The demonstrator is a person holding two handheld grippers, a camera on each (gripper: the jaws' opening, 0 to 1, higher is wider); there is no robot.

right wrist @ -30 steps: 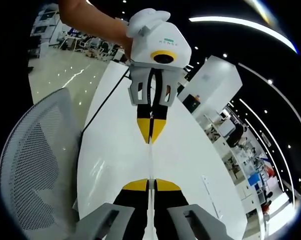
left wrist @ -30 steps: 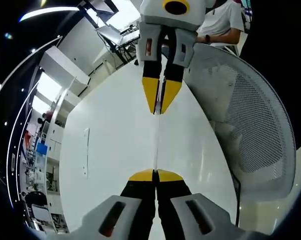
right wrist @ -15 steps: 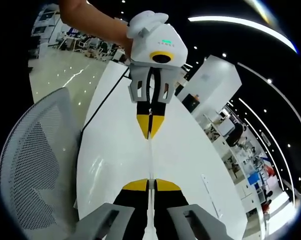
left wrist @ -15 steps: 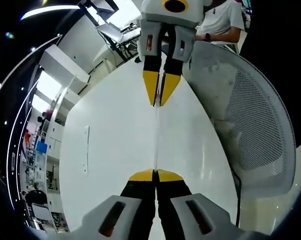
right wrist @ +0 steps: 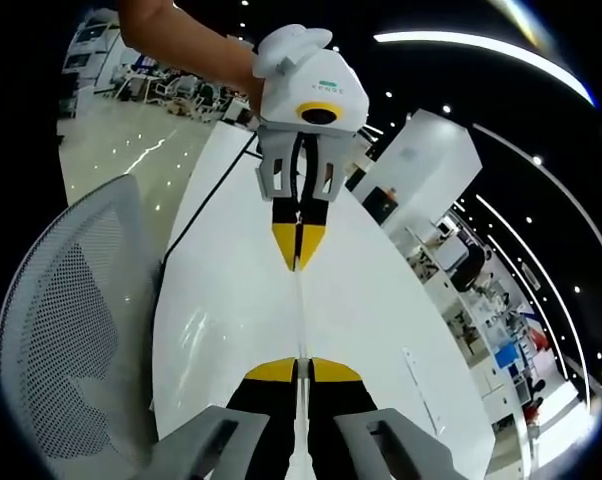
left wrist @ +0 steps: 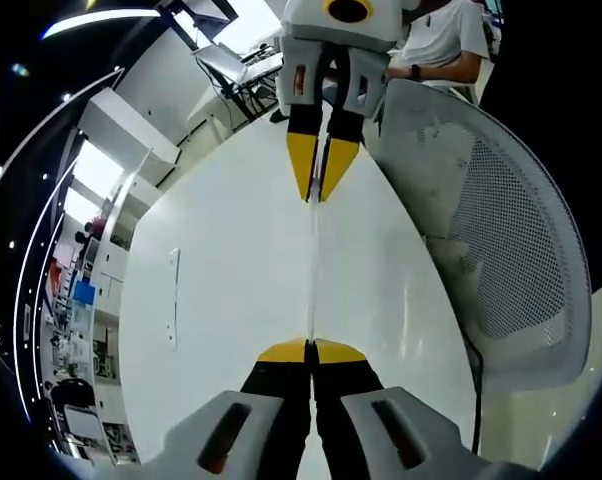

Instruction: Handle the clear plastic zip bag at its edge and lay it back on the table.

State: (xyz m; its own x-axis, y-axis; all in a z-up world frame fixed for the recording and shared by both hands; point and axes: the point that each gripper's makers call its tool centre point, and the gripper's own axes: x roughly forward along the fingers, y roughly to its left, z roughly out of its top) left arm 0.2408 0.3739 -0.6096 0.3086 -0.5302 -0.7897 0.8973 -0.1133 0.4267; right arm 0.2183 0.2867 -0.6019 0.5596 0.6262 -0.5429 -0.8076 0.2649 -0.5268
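Both tongs are clenched on the bag [left wrist: 314,280], left gripper [left wrist: 310,349] and right gripper [right wrist: 302,365] pulling its edge taut above the table [left wrist: 221,290]; laying it down remains.

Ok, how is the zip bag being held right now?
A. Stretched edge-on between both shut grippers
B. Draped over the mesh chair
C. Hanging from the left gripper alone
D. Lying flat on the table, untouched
A: the left gripper and the right gripper are each shut on an end of the clear zip bag, whose edge runs taut between them above the white table.
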